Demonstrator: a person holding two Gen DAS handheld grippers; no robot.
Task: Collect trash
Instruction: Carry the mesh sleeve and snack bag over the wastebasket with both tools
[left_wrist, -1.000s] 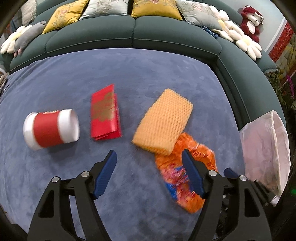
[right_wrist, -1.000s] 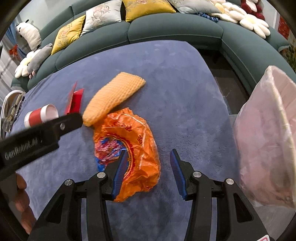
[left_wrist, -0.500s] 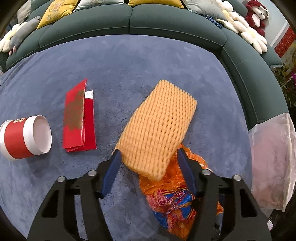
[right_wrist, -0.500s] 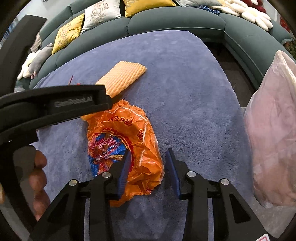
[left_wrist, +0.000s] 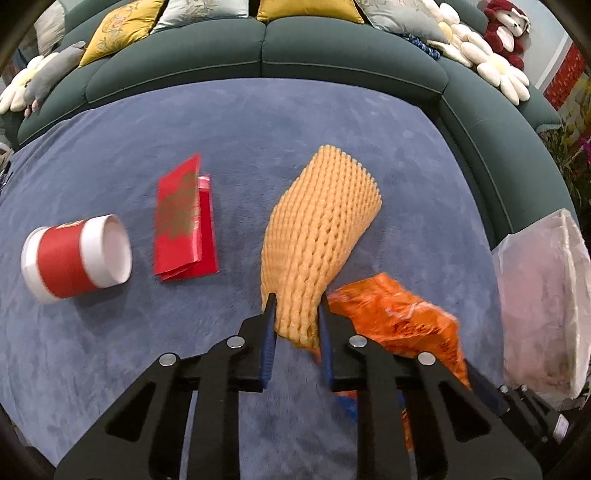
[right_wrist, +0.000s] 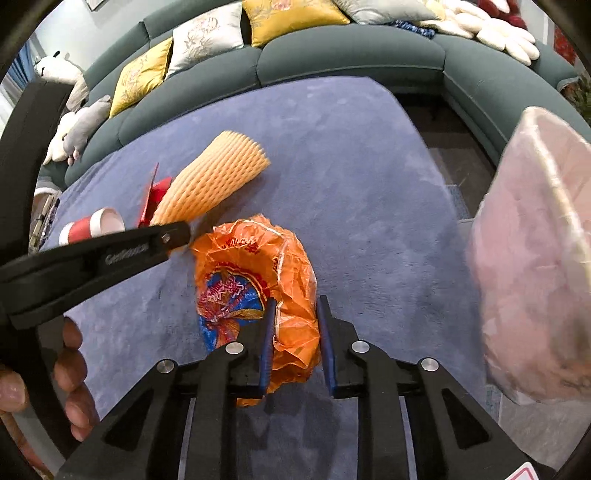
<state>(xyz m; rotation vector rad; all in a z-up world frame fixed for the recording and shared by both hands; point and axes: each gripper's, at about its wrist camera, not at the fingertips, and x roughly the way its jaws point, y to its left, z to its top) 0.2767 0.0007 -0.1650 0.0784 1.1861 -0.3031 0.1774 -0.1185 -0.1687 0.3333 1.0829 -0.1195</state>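
— While both jaws are clamped, what do they hold?
— The left gripper (left_wrist: 294, 314) pinches the yellow foam net (left_wrist: 317, 236); the right gripper (right_wrist: 294, 325) squeezes the orange snack bag (right_wrist: 258, 280), its print unreadable.
— And left to collect?
— A red paper cup (left_wrist: 74, 258) and red envelopes (left_wrist: 184, 225), left of the jaws. Nothing seems binned; the lined bin (right_wrist: 532, 266) waits to the right. "GenRobot" marks the left gripper's arm.

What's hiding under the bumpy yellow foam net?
Under the yellow foam mesh sleeve, the blue carpet shows. An orange crinkled plastic bag lies beside its pinched end. Anything beneath its middle is covered.
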